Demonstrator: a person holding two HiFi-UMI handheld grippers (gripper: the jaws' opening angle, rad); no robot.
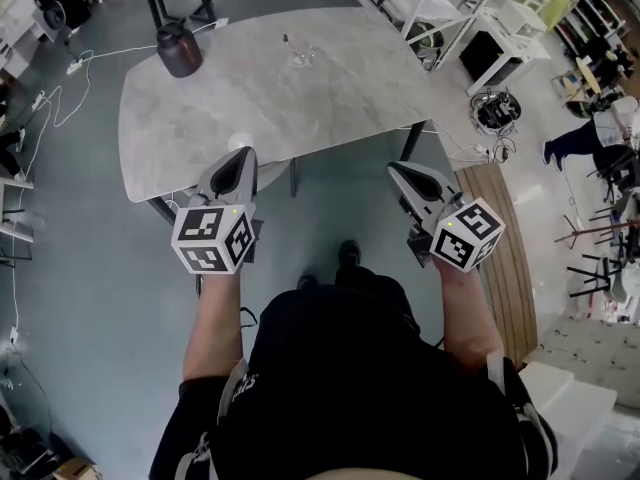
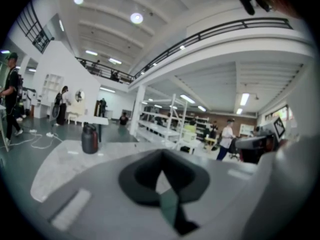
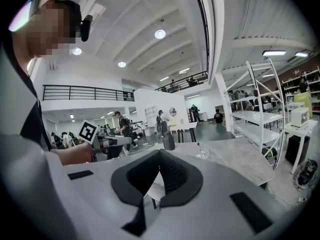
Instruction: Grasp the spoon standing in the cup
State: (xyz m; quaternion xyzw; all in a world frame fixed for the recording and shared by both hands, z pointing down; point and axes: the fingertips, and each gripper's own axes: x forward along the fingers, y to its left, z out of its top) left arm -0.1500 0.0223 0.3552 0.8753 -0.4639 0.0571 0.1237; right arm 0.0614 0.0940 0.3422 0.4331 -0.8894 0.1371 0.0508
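A small clear cup (image 1: 301, 60) stands far back on the grey marble table (image 1: 330, 98), with a thin spoon (image 1: 289, 43) upright in it. The right gripper view shows the cup (image 3: 203, 154) and its spoon (image 3: 199, 147) small and distant, right of centre. Both grippers are held in front of the table's near edge, far short of the cup. My left gripper (image 1: 243, 154) (image 2: 161, 156) has its jaws together with nothing in them. My right gripper (image 1: 394, 168) (image 3: 159, 155) is likewise shut and empty.
A dark jug (image 1: 180, 48) (image 2: 90, 139) (image 3: 169, 140) stands at the table's far left corner. White shelving (image 1: 470, 8) and cables lie beyond the table to the right. Several people move about in the hall behind.
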